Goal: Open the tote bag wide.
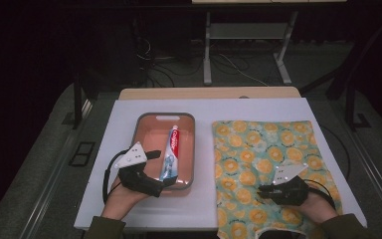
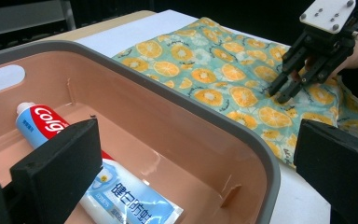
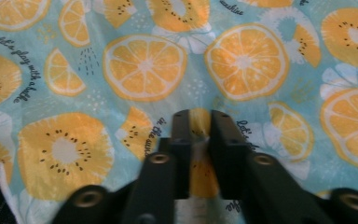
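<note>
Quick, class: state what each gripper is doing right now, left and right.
Left gripper: open, jaws straddling the tray wall, gripping nothing.
Right gripper: closed, pinching a fold of the orange-print cloth.

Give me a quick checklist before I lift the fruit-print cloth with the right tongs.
1. Right tongs pinching a fold of the turquoise cotton cloth with orange-slice print: ok, a fold sits between the closed jaws.
2. Bite deep enough to hold through a lift: cannot tell.
3. Cloth lying on the white table mat with nothing on top: ok.
4. Left tongs clear of the cloth: ok, open, straddling the wall of the pink plastic tray with grey rim.
5. Red, white and blue toothpaste tube inside the tray, away from the cloth: ok.
</note>
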The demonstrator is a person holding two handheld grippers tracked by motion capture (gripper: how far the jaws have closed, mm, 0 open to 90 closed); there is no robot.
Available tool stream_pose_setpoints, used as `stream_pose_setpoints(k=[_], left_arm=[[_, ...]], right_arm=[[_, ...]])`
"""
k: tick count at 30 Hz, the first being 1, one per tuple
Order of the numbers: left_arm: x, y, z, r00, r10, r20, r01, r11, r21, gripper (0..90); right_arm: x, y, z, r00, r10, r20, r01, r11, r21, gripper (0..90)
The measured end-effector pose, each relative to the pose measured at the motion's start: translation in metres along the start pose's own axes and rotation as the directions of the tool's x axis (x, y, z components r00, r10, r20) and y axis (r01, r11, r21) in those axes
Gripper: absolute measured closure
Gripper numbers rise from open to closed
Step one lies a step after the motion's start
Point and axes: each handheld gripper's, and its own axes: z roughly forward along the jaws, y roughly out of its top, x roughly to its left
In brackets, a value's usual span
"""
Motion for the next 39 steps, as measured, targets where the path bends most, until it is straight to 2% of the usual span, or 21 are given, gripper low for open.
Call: stream_pose_setpoints(k=[4, 9, 14, 17, 19, 20, 22, 25, 30, 34, 35, 36, 37, 38, 39], left_arm=[[0.0, 0.0, 0.0, 1.0, 0.002, -0.002, -0.002, 1.0, 0.003, 0.0], [0.0, 0.0, 0.001, 1.0, 0.002, -0.003, -0.002, 1.0, 0.004, 0.0], [0.0, 0.0, 0.001, 1.0, -0.001, -0.005, 0.001, 1.0, 0.005, 0.0], [0.0, 0.0, 0.001, 1.0, -0.001, -0.007, 0.001, 1.0, 0.006, 0.0], [0.0, 0.001, 0.001, 1.0, -0.002, -0.007, 0.002, 1.0, 0.006, 0.0], [0.0, 0.001, 0.001, 1.0, -0.002, -0.006, 0.002, 1.0, 0.006, 0.0], [0.0, 0.001, 0.001, 1.0, -0.003, -0.005, 0.003, 1.0, 0.006, 0.0], [0.0, 0.001, 0.001, 1.0, -0.004, -0.004, 0.004, 1.0, 0.005, 0.0], [0.0, 0.001, 0.001, 1.0, -0.004, -0.004, 0.004, 1.0, 0.006, 0.0], [0.0, 0.0, 0.001, 1.0, -0.002, -0.004, 0.002, 1.0, 0.008, 0.0], [0.0, 0.001, 0.001, 1.0, -0.002, -0.003, 0.002, 1.0, 0.008, 0.0], [0.0, 0.0, 0.001, 1.0, -0.003, -0.003, 0.003, 1.0, 0.007, 0.0], [0.0, 0.0, 0.001, 1.0, -0.001, -0.002, 0.001, 1.0, 0.006, 0.0], [0.0, 0.0, 0.001, 1.0, -0.002, -0.002, 0.002, 1.0, 0.006, 0.0], [0.0, 0.0, 0.001, 1.0, -0.002, -0.002, 0.002, 1.0, 0.006, 0.0]], right_arm=[[-0.001, 0.001, 0.001, 1.0, 0.004, -0.005, -0.004, 1.0, 0.002, 89.6], [-0.003, 0.003, 0.001, 0.9996, 0.026, -0.014, -0.026, 1.0, 0.004, 90.0], [-0.007, 0.011, 0.005, 0.9994, 0.033, 0.012, -0.033, 0.999, 0.002, 90.0], [-0.015, 0.018, 0.007, 0.9978, 0.058, 0.032, -0.057, 0.998, -0.019, 90.0], [-0.026, 0.024, 0.01, 0.9948, 0.086, 0.055, -0.084, 0.996, -0.038, 90.0], [-0.026, 0.024, 0.01, 0.9948, 0.086, 0.055, -0.084, 0.996, -0.038, 90.0], [-0.037, 0.03, 0.014, 0.9903, 0.117, 0.074, -0.114, 0.992, -0.049, 90.0], [-0.045, 0.034, 0.017, 0.9876, 0.131, 0.087, -0.126, 0.99, -0.058, 90.0], [-0.066, 0.044, 0.027, 0.9752, 0.18, 0.128, -0.174, 0.983, -0.056, 90.0], [-0.07, 0.043, 0.029, 0.9751, 0.191, 0.113, -0.187, 0.981, -0.046, 89.7], [-0.07, 0.042, 0.027, 0.9765, 0.19, 0.102, -0.185, 0.981, -0.052, 88.2], [-0.069, 0.042, 0.018, 0.9743, 0.203, 0.097, -0.195, 0.977, -0.086, 75.9], [-0.069, 0.042, 0.018, 0.9743, 0.203, 0.097, -0.195, 0.977, -0.086, 75.9], [-0.068, 0.042, 0.013, 0.9757, 0.202, 0.086, -0.193, 0.976, -0.104, 70.5], [-0.064, 0.042, 0.002, 0.9748, 0.207, 0.083, -0.195, 0.972, -0.134, 59.6]])
